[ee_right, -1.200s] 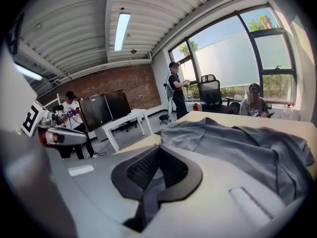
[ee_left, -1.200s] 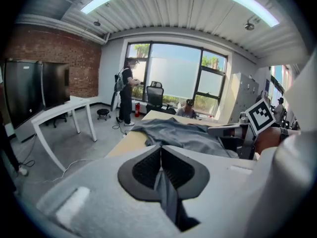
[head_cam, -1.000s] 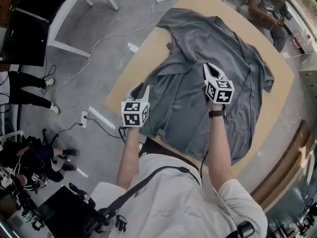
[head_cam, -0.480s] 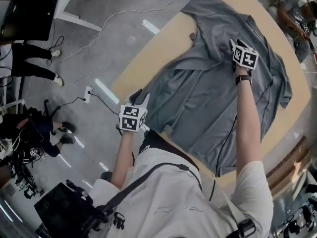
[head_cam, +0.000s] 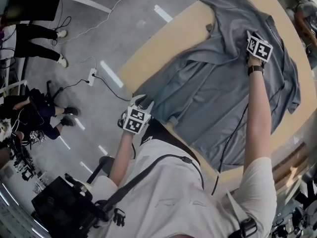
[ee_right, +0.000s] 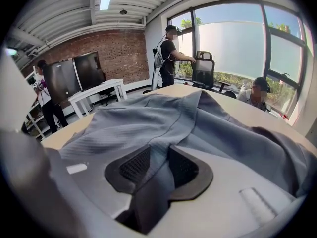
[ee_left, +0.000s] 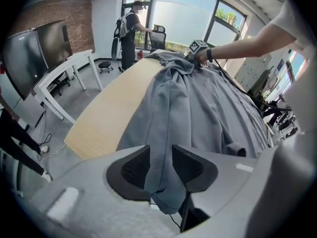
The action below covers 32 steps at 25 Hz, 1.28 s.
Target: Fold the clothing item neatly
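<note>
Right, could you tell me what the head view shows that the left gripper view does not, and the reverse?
Only the head view shows the wearer's white top, the left gripper seen from above, and a power strip on the floor. Only the left gripper view shows shirt cloth between that gripper's opening jaws, a person standing by the windows, and an office chair. Both show the grey shirt spread on the wooden table and the right gripper at its far end, its jaws closing with cloth between them.
</note>
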Each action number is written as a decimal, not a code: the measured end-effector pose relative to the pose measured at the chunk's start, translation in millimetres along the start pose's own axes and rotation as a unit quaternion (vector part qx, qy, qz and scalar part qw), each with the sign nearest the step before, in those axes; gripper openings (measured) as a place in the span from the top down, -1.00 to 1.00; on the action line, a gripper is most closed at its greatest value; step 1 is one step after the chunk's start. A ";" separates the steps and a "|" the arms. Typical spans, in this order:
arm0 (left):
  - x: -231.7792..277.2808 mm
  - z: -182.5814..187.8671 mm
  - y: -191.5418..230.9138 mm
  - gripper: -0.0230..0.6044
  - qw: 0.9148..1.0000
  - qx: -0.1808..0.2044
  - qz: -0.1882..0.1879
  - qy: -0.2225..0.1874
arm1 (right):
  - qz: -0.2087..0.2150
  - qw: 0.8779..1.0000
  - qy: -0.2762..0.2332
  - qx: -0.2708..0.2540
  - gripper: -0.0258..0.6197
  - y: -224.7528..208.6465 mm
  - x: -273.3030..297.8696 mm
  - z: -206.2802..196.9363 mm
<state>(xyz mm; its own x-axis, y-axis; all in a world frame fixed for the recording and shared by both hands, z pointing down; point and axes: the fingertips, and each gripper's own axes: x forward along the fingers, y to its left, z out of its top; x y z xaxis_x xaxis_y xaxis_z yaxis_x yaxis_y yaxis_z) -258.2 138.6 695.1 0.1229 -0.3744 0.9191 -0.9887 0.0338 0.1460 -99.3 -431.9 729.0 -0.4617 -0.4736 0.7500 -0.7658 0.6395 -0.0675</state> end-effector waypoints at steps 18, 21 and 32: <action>16.7 -11.6 22.4 0.90 0.996 -0.038 0.062 -0.043 | 0.013 1.000 0.001 -0.012 0.86 20.9 1.1 1.7; -2.4 -0.9 21.9 0.91 0.995 -0.062 0.044 -0.065 | 0.021 1.000 -0.021 -0.010 0.87 20.1 -4.9 14.2; -117.6 42.3 -100.3 0.91 0.980 -0.021 -0.164 -0.113 | 0.043 0.995 -0.087 0.023 0.86 -31.0 -102.3 54.2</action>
<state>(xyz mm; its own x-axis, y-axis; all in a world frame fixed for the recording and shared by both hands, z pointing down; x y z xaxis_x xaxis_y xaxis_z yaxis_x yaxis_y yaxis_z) -177.2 140.1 556.8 0.4063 -0.5672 0.7164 -0.8945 -0.0870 0.4384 -52.6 -436.0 618.7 -0.5933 -0.5197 0.6148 -0.7388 0.6548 -0.1595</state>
